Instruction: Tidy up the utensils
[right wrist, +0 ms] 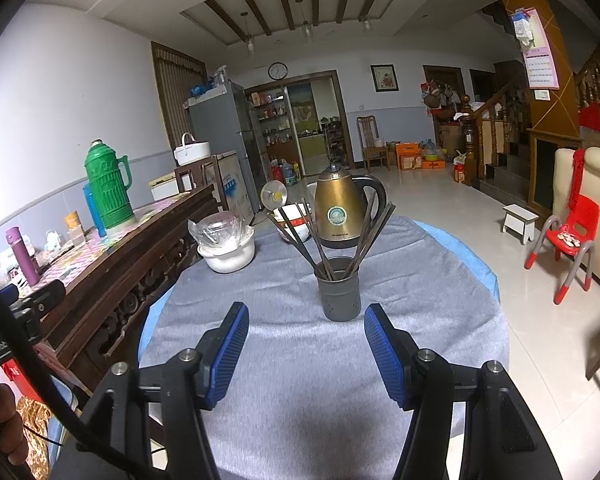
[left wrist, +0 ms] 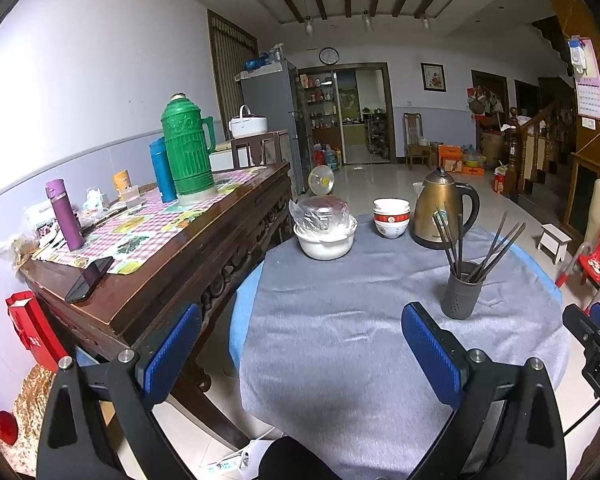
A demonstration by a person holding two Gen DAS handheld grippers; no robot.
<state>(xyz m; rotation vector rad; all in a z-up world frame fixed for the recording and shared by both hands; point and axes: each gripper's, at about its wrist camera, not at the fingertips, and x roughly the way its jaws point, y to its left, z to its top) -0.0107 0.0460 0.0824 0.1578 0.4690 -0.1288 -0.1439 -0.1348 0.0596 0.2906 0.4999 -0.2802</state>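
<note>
A dark grey utensil holder [left wrist: 462,294] [right wrist: 339,289] stands upright on the round table's grey cloth [left wrist: 340,320] [right wrist: 300,360]. Several dark chopsticks [left wrist: 496,246] [right wrist: 320,236] fan out of it. My left gripper [left wrist: 304,340] is open and empty, low over the near part of the cloth, left of and nearer than the holder. My right gripper [right wrist: 306,344] is open and empty, just in front of the holder and apart from it. The right gripper also shows at the right edge of the left wrist view [left wrist: 596,332].
A gold kettle [left wrist: 444,208] [right wrist: 342,208], stacked bowls [left wrist: 391,218] [right wrist: 296,222] and a white pot with a plastic bag [left wrist: 326,228] [right wrist: 226,244] stand at the table's far side. A wooden sideboard [left wrist: 148,264] with a green thermos [left wrist: 188,148] stands left. A red chair [right wrist: 572,236] stands right.
</note>
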